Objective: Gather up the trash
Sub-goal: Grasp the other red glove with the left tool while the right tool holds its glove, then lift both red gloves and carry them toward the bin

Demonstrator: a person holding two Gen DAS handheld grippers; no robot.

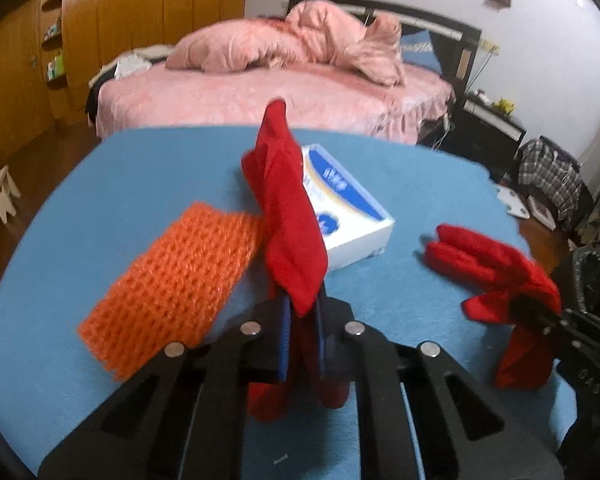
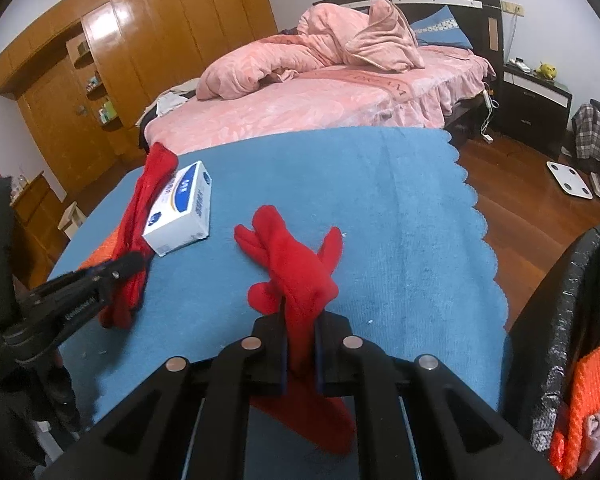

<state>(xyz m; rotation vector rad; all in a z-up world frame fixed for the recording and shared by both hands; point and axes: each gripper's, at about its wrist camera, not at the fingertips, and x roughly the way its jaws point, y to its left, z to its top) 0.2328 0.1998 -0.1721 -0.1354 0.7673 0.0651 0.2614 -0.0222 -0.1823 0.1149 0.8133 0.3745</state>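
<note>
On the blue-covered table [image 1: 140, 184] my left gripper [image 1: 302, 304] is shut on a long red cloth [image 1: 288, 208] that sticks up from between its jaws. Just left of it an orange mesh net [image 1: 176, 280] lies flat, and a white-and-blue box [image 1: 352, 216] sits behind. In the right wrist view my right gripper [image 2: 302, 320] is shut on a red glove [image 2: 296, 256], whose fingers rest on the table. The left gripper [image 2: 134, 260] shows at the left with the red cloth [image 2: 148, 200]. From the left wrist view, the right gripper [image 1: 528, 308] pinches the red glove [image 1: 488, 264].
A bin lined with a black bag [image 2: 572, 320] stands off the table's right edge, with orange mesh [image 2: 588, 392] inside. A pink bed [image 2: 300, 100] lies beyond the table. A white scale [image 2: 570, 180] sits on the wooden floor at the right.
</note>
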